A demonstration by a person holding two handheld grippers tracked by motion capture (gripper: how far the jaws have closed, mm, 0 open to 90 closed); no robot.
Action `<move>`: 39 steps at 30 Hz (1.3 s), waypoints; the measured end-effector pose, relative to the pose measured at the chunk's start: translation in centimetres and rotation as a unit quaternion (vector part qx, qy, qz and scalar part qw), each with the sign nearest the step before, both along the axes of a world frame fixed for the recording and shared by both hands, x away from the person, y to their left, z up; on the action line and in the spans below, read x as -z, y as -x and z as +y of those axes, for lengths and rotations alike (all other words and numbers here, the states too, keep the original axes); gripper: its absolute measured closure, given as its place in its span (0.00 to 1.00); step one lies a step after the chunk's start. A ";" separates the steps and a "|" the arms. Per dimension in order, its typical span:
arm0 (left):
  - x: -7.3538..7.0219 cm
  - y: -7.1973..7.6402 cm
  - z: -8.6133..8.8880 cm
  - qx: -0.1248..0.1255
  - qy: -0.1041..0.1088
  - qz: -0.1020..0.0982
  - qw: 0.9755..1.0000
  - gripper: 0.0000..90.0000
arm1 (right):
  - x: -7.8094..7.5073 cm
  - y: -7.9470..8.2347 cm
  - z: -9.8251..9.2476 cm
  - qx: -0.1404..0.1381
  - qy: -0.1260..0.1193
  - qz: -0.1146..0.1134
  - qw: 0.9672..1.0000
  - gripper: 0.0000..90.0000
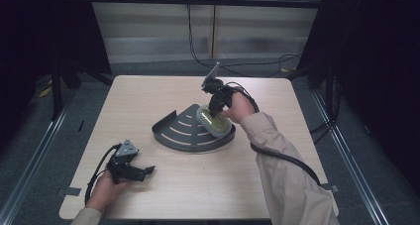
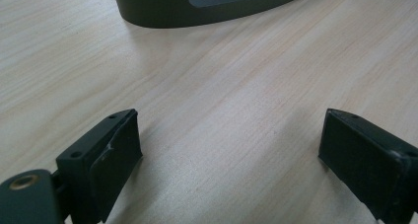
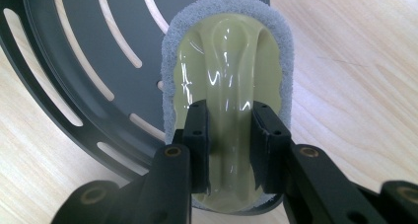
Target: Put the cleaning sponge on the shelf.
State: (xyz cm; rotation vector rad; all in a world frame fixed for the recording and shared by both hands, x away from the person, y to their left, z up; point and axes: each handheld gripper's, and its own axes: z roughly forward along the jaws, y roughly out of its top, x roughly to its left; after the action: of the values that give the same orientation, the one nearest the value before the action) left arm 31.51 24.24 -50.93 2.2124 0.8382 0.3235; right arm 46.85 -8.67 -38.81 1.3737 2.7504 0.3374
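Right claw (image 3: 230,150) is clamped on the raised handle of the pale green scrubber (image 3: 227,86), whose grey pad sits on the right part of the dark slotted rack (image 1: 185,131) at mid-bench. Risk here, I'd say: the glossy handle looks slick, so a hard push could let it squirm out of the jaws. That rack is light and unpinned; scrubbing could shove it across the bench (image 1: 163,195). Left claw (image 2: 231,155) rests near the left front edge, jaws wide apart and holding nothing, too far off to steady the rack.
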 end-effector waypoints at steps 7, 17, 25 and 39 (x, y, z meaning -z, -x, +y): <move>0.0 0.0 0.0 -0.001 0.000 -0.001 1.000 0.09 | 0.5 0.2 -0.1 0.000 0.002 0.006 1.000 0.79; 0.0 0.0 0.0 -0.001 -0.001 -0.001 1.000 0.09 | 0.9 0.2 -0.2 0.000 0.003 0.007 1.000 0.79; 0.0 0.0 0.0 -0.002 0.001 -0.002 1.000 0.09 | 1.4 0.3 -0.1 -0.003 0.005 0.008 1.000 0.79; 0.0 0.0 0.0 -0.002 0.000 -0.002 1.000 0.09 | 2.4 0.2 -0.1 0.002 0.007 0.016 1.000 0.79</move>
State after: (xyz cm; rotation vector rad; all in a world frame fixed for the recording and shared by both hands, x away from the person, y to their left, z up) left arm 31.49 24.22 -50.95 2.2096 0.8405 0.3296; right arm 46.66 -8.77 -41.22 1.3938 2.7693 0.2986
